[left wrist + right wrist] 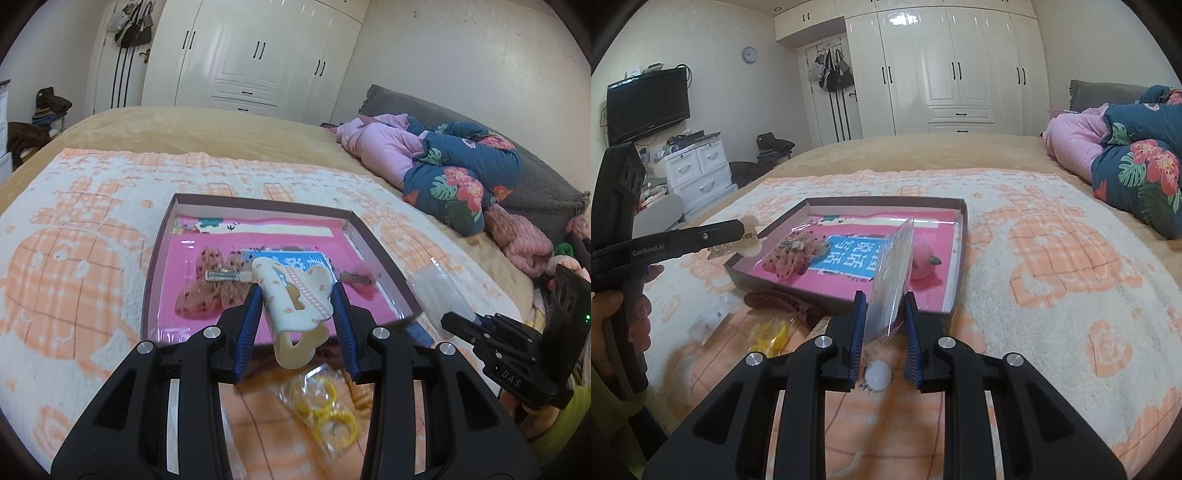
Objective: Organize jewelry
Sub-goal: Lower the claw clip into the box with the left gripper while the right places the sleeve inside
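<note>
My left gripper [295, 291] is shut on a cream hair claw clip [291, 314], held just above the near edge of a shallow box [159, 258] lined in pink. Seen from the right wrist, that gripper [746, 236] and clip [751, 245] hang left of the box [886, 201]. My right gripper [884, 295] is shut on a clear plastic bag [894, 266] standing on edge, with a white pompom [878, 374] at its bottom. Patterned snap clips [794, 247] and a pink peach-shaped piece [923, 264] lie in the box.
A bag of yellow rings [325, 406] and a brown claw clip [783, 301] lie on the orange-and-white blanket [74, 258] in front of the box. Piled bedding [443, 177] fills the bed's right side. A hand [613, 314] grips the left tool's handle.
</note>
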